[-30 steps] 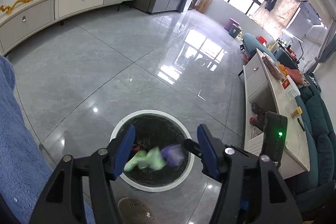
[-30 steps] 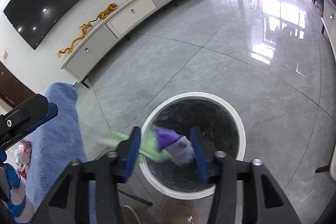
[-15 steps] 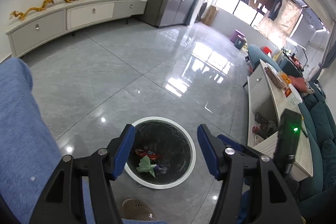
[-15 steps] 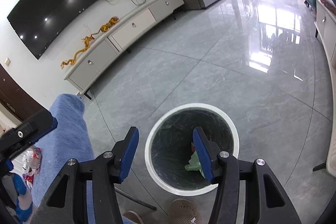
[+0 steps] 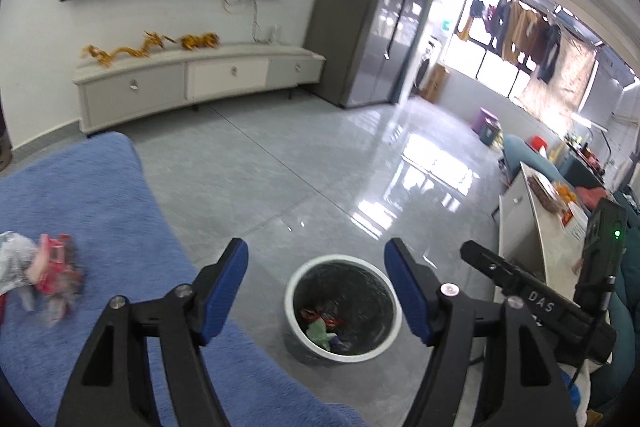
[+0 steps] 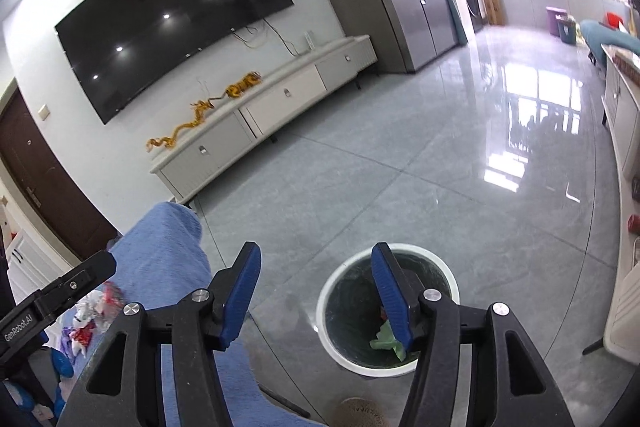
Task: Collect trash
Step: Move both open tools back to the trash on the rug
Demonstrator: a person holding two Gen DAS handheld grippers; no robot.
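Blue pads line both grippers, and both stand spread with nothing between them. The left gripper point(image 5: 316, 283) has just been widening its jaws, with only floor and bin visible through the gap; the right gripper point(image 6: 316, 287) has likewise just been opening, empty.

One trash bin point(image 5: 294, 293), round with a white rim and dark liner, stands upright on the grey tiled floor point(image 5: 304, 163), its mouth facing straight up. Inside it lie a crumpled green wrapper point(image 5: 318, 330), a red scrap and something purplish beside them; these are too bunched to give any long axis. In the right wrist view the same bin point(image 6: 334, 281) sits partly behind the right finger, with the green wrapper point(image 6: 385, 339) showing at the bottom.

One more clump of trash point(image 5: 48, 267), red and whitish wrappers, lies on the blue cloth point(image 5: 104, 195) to the left of the bin, well apart from it. It is blurred, so I count it as perhaps two or three pieces. The right wrist view shows it too point(image 6: 90, 319), low on the blue cloth point(image 6: 168, 255), just under the left gripper's black body.
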